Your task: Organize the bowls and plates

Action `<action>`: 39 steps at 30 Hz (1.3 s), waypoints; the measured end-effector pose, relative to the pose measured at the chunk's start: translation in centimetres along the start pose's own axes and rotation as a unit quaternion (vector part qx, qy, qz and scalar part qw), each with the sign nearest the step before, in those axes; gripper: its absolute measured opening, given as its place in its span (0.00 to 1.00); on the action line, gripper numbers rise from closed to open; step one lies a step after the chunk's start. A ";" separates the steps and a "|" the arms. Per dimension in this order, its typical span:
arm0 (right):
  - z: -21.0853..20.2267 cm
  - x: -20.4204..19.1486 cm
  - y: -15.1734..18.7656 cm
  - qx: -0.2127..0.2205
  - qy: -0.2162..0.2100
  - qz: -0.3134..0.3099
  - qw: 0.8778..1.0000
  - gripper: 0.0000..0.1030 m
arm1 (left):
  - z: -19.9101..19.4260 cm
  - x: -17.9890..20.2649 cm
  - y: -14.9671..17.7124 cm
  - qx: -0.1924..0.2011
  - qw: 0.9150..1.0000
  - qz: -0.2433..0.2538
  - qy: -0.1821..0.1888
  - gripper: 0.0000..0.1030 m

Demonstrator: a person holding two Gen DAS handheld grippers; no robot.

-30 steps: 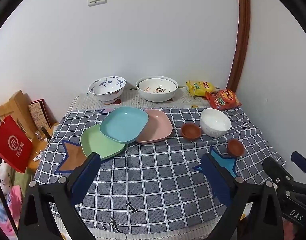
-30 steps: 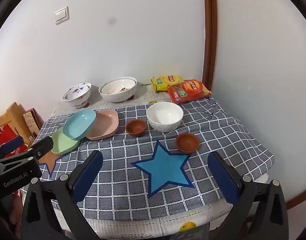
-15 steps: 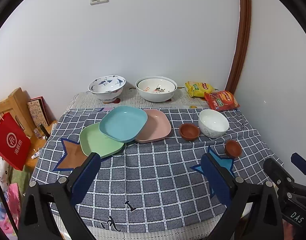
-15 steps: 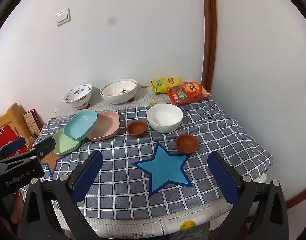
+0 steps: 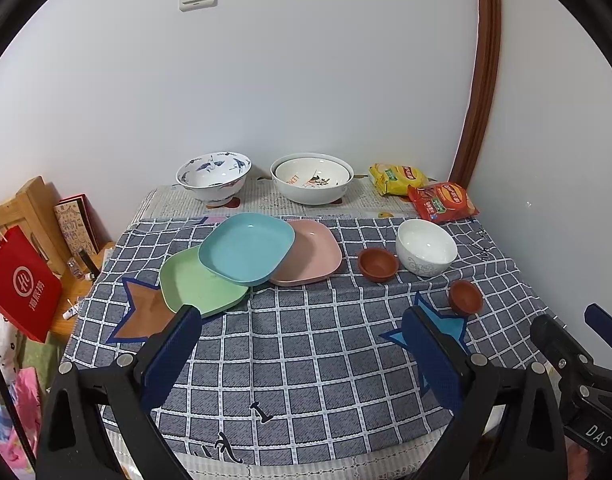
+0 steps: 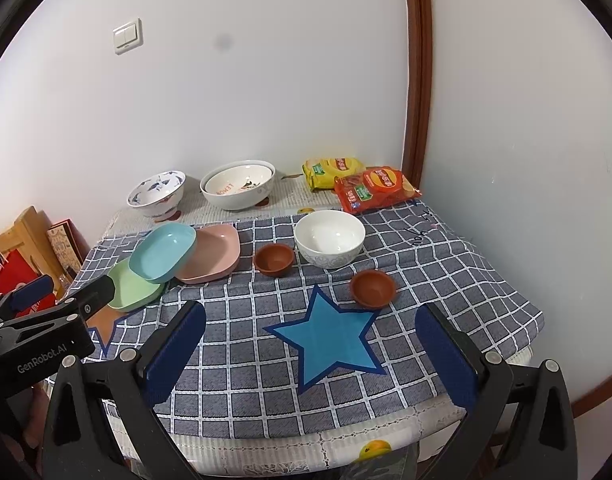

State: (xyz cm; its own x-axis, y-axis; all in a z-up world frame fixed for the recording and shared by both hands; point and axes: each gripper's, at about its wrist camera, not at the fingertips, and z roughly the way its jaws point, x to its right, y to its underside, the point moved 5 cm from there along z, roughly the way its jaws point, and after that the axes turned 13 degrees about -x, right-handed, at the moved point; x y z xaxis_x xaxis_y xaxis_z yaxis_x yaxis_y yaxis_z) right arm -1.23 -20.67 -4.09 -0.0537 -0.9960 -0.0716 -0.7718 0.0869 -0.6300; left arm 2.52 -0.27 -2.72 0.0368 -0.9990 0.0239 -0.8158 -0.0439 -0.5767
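Far left, off the desk: red paper bag [image 5: 20,280] hanging beside a wooden crate [image 5: 30,212] w/ a book [image 5: 76,224] leaning on it.

Desk [image 5: 306,344] has a grey checked cloth w/ star patches. Left part of cloth: three plates overlapping in a row — green plate [image 5: 198,284] lowest and nearest, blue plate [image 5: 246,252] on top, its edges resting on both green and pink plate [image 5: 310,252] to its right.

Behind them, at the wall: blue-patterned bowl [image 5: 213,176], then a big white bowl [image 5: 312,180] w/ printed inside; looks like a second bowl nested in it.

Right of the plates: small brown bowl [image 5: 378,265], just beside a white bowl [image 5: 426,246], apart or barely touching, can't tell. Second small brown bowl [image 6: 373,288] sits nearer the front, next to the blue star patch [image 6: 326,340].

Back right corner: yellow snack bag [image 5: 398,178] and red snack bag [image 5: 442,200], overlapping.

Left tool [image 5: 302,344]: jaws wide, nothing in it, hovering over the front of the cloth, tip near green plate's front edge. Right tool [image 6: 310,344]: also wide, nothing held, over the blue star, clear of all bowls.
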 end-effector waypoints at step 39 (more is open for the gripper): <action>-1.4 -1.1 0.2 0.013 -0.010 0.000 1.000 1.00 | -1.0 -0.2 0.0 0.014 1.000 0.000 0.003 0.98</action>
State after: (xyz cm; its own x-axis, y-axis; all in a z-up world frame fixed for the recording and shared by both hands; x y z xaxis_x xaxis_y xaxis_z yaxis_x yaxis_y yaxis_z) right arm -2.20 -19.60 -3.08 -0.0415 -0.9953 -0.0872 -0.7555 0.0883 -0.6492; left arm 1.95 -0.09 -1.90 0.0329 -0.9991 0.0278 -0.7993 -0.0430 -0.5993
